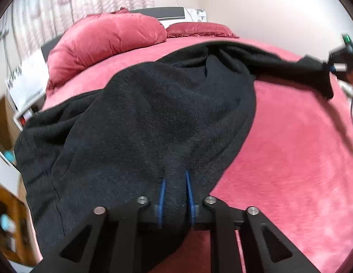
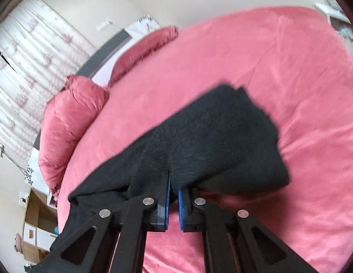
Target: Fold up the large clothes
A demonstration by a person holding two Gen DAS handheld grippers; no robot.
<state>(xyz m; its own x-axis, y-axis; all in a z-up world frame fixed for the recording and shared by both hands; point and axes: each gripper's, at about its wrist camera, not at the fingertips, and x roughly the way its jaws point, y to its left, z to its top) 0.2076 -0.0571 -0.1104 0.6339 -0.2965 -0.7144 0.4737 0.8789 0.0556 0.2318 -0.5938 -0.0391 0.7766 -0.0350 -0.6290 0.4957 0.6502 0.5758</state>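
Pink bed beneath, left gripper and right gripper each pinch black garment, stretching it for folding.

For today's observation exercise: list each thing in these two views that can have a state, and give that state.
Black garment: unfolded, bunched, held over the bed.
Left gripper: shut on the garment.
Right gripper: shut on the garment.
Bed: covered in pink.
Pillows: at the headboard.

Home bedroom — bed in pink cover, matching pillows, patterned curtains, wooden side furniture
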